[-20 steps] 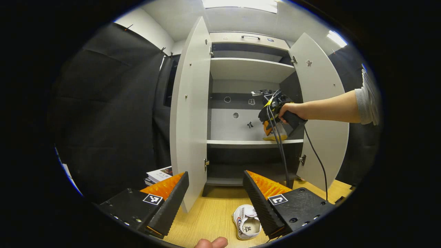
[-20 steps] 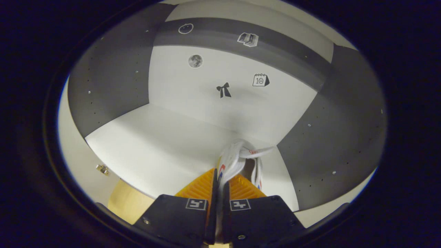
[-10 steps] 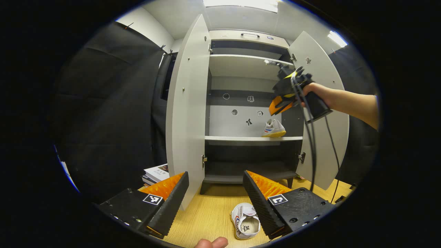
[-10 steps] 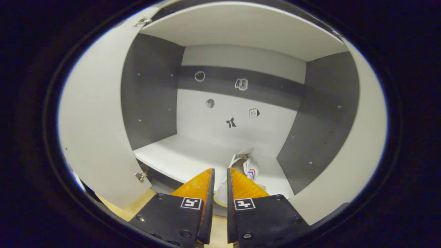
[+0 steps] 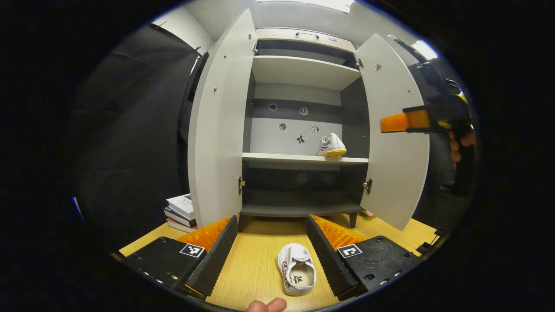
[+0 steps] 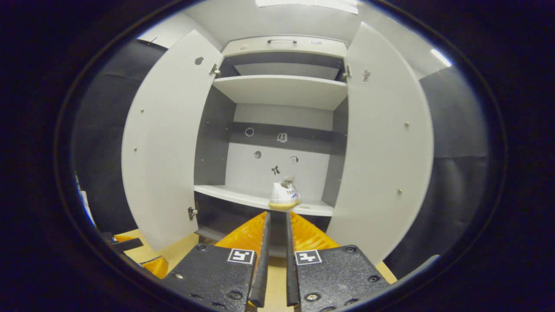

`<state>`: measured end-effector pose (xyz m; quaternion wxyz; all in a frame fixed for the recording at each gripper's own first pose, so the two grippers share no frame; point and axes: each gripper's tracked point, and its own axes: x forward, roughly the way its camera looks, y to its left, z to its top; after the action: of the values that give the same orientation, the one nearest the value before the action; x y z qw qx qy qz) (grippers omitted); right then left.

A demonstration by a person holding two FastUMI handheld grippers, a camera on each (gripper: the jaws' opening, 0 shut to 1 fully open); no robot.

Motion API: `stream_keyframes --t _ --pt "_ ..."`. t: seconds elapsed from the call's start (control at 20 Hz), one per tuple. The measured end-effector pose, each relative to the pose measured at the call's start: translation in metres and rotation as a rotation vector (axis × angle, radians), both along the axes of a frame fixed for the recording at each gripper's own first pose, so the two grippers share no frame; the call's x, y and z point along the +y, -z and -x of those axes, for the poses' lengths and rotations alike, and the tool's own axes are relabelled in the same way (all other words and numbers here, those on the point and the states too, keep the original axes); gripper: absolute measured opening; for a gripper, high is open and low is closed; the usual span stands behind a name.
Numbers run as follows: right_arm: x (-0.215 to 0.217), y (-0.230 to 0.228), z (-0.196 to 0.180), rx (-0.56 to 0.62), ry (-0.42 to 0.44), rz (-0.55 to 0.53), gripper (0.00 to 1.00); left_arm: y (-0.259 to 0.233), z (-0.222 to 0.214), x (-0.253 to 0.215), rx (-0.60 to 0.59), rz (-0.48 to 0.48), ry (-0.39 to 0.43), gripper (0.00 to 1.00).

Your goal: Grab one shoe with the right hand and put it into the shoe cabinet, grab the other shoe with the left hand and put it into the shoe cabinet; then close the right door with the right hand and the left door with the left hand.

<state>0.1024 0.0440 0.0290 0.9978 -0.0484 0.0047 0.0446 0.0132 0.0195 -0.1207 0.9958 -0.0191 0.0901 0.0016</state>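
One white shoe (image 5: 331,145) with a yellow sole stands on the right of the open shoe cabinet's middle shelf (image 5: 282,158). The same shoe (image 6: 284,195) shows straight ahead in the right gripper view, well beyond my right gripper (image 6: 277,213), whose fingers stand a narrow gap apart with nothing between them. In the left gripper view that right gripper (image 5: 396,122) hangs in a hand in front of the right door (image 5: 390,173). The other white shoe (image 5: 297,268) lies on the wooden surface, between the fingers of my open left gripper (image 5: 271,219) and closer to the right finger.
Both cabinet doors are wide open, the left door (image 5: 217,130) and the right door (image 6: 381,151). A stack of books (image 5: 180,210) lies on the wood left of the cabinet. Black cloth walls flank both sides. A fingertip (image 5: 266,305) shows at the bottom edge.
My right gripper let go of the shoe on the middle shelf and drew back out of the cabinet, to the right. My left gripper shifted so the floor shoe sits between its fingers.
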Motion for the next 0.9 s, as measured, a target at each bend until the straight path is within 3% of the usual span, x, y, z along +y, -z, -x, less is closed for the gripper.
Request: stream_keyframes --t 0.05,0.1,0.2,0.25,0.55,0.7,0.75,0.9 --pt "-0.004 0.01 0.021 -0.01 0.009 -0.025 0.21 0.004 0.001 -0.002 0.006 -0.013 0.002 0.95" --pt "-0.008 0.017 0.033 -0.015 0.015 -0.056 0.22 0.009 0.001 -0.004 0.013 -0.028 0.008 0.95" --pt "-0.026 0.032 0.045 -0.011 0.046 -0.09 0.33 0.02 0.002 -0.007 0.033 -0.051 0.023 0.95" --pt "-0.033 0.04 0.05 -0.008 0.056 -0.093 0.46 0.027 0.002 -0.009 0.051 -0.055 0.032 0.95" --pt "-0.046 0.086 0.067 0.052 0.059 -0.011 0.71 0.083 0.014 -0.022 0.204 0.006 0.053 0.95" --pt "-0.044 0.095 0.072 0.065 0.047 -0.007 0.78 0.116 0.01 -0.019 0.296 -0.037 0.066 0.95" --pt "-0.046 0.096 0.073 0.063 0.049 0.004 0.85 0.125 0.008 -0.021 0.322 -0.039 0.085 0.96" --pt "-0.05 0.098 0.071 0.065 0.044 0.015 0.83 0.153 0.007 -0.027 0.413 -0.033 0.123 0.95"
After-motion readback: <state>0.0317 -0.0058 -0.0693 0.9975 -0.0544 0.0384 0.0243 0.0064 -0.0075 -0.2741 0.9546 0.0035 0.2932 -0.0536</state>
